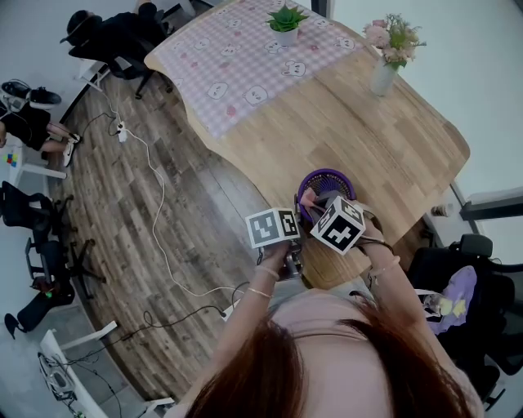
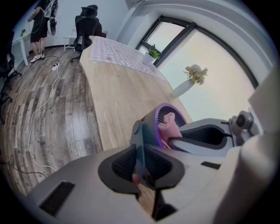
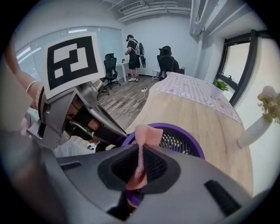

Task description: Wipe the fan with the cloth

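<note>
A small purple-rimmed fan (image 1: 326,189) with a dark grille stands at the near edge of the wooden table (image 1: 392,139). My left gripper (image 2: 141,168) is shut on the fan's grey stand (image 2: 140,140), gripping it from the left. A pink cloth (image 3: 146,138) is pinched in my right gripper (image 3: 139,168), which is shut on it, and the cloth's free end lies against the fan's purple rim (image 3: 192,142). From the left gripper view the cloth (image 2: 169,127) shows pressed on the fan's face, with the right gripper's fingers (image 2: 205,135) behind it.
A white vase of flowers (image 1: 386,61) and a potted green plant (image 1: 285,24) stand farther along the table, by a pink patterned tablecloth (image 1: 245,57). Cables (image 1: 159,212) run over the wood floor on the left. Office chairs (image 1: 114,37) and people are at the far end.
</note>
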`<state>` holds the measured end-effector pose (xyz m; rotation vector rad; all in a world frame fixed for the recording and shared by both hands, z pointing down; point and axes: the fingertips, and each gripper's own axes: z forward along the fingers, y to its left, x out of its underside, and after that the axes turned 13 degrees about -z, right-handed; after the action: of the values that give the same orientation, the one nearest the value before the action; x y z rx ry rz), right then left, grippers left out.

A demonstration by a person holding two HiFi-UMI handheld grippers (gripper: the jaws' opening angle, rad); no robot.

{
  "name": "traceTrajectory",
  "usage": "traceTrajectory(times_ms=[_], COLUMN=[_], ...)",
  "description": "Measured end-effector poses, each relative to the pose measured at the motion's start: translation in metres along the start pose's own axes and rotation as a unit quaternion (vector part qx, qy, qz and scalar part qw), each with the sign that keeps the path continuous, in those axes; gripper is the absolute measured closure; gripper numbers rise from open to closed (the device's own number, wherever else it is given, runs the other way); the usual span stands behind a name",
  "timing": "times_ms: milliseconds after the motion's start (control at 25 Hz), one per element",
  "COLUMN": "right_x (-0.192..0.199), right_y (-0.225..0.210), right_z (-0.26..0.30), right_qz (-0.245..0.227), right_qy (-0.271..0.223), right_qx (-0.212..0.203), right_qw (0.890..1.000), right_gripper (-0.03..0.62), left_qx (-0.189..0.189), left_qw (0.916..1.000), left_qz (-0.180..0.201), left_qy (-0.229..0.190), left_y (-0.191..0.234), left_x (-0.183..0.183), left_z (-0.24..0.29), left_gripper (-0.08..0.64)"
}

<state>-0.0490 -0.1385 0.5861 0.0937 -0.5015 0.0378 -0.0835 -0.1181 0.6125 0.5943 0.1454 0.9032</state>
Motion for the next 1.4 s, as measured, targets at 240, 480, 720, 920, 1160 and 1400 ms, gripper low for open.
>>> traceTrajectory(times_ms=[240,480,720,920,1160,1400], right_x=[-0.004,-0.01,-0.013,-0.013,-0.011,-0.009], right_y=[0.002,-0.006,-0.016,-0.026,-0.04,-0.052], right_z=[0.011,0.014,0.017,0.018,0.018,0.017], right_qz=[-0.003,0.011,0.021,0.031,0.063,0.096], right_qy=[0.017,0.017,0.015,0.014,0.007,0.008], right_qx=[-0.024,-0.035,-0.026,-0.015,0.008,0.036], right_qw=[1.0,0.999,0.999,0.999,0.998,0.995], right_gripper=[0.569,0.569,0.569,0.569,0.569,0.568], left_qx=[-0.004,-0.01,-0.012,-0.019,-0.022,-0.023], left_qw=[0.9997,0.9989,0.9988,0.9987,0.9988,0.9991], left_qz=[0.025,0.046,0.047,0.046,0.044,0.037], left_qy=[0.003,0.004,0.006,0.005,0.003,-0.001], left_y=[-0.002,-0.003,-0.003,-0.005,-0.006,-0.005], left_x=[0.0,0.0,0.001,0.003,0.003,0.004], left_z=[0.001,0.0,0.0,0.001,0.001,0.001], left_gripper=[0.511,0.512,0.512,0.512,0.512,0.512])
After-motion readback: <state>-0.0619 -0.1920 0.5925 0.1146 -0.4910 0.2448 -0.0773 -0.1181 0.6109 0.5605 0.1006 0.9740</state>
